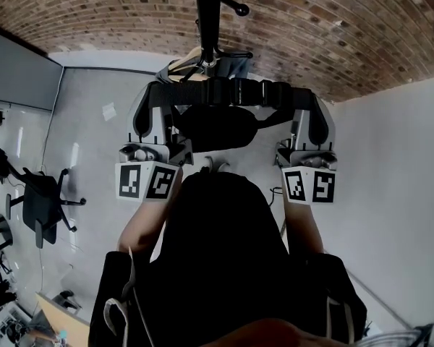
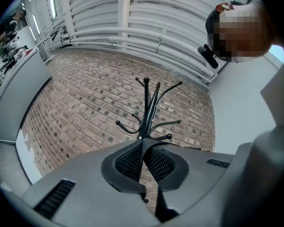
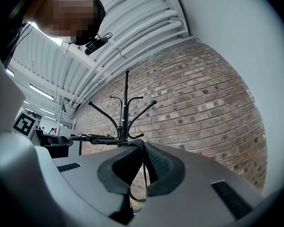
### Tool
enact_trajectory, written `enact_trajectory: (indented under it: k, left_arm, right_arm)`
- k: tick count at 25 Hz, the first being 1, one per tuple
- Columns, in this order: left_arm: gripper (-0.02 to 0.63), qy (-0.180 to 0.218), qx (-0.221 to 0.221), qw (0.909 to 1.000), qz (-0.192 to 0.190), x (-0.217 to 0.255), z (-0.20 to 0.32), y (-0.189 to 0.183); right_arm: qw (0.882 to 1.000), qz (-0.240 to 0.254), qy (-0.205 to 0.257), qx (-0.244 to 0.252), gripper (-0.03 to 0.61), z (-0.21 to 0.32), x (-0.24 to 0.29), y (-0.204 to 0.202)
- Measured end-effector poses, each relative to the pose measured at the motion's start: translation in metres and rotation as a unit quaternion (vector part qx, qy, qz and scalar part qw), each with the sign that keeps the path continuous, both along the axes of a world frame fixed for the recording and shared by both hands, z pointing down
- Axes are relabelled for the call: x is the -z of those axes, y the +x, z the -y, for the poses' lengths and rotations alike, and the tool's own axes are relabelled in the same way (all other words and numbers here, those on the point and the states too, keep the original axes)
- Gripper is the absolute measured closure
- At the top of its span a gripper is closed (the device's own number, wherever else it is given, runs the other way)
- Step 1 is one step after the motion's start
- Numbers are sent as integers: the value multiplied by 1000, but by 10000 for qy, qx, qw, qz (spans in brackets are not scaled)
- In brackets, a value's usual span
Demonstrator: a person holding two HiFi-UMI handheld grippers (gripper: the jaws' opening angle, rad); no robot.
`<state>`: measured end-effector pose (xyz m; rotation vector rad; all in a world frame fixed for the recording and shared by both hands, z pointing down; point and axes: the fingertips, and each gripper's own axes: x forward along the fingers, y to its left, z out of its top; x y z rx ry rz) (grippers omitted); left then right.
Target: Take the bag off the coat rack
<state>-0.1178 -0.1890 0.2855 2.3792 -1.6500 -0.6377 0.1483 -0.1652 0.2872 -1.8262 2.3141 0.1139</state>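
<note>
Bag [image 1: 217, 127] hangs just before the rack [image 1: 206, 20], its strap [image 1: 235, 91] crosswise, pinched equally near by left gripper [image 1: 153, 92] and right gripper [image 1: 311, 101].

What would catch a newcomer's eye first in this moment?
A black strap stretched between the left gripper and right gripper, both with jaws shut on it, carries the black bag hanging at the head view's centre. Just beyond stands the black coat rack against a brick wall.
</note>
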Motion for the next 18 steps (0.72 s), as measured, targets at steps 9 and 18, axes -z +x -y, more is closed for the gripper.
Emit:
enact_trajectory:
  k: [9, 18]
  left_arm:
    - [591, -89, -11, 10000, 30, -10, 4, 0]
    - [592, -49, 25, 9997, 227, -8, 6, 5]
  right_arm:
    - [9998, -161, -110, -41, 555, 2, -9, 1]
    - [9995, -280, -62, -119, 555, 5, -9, 6]
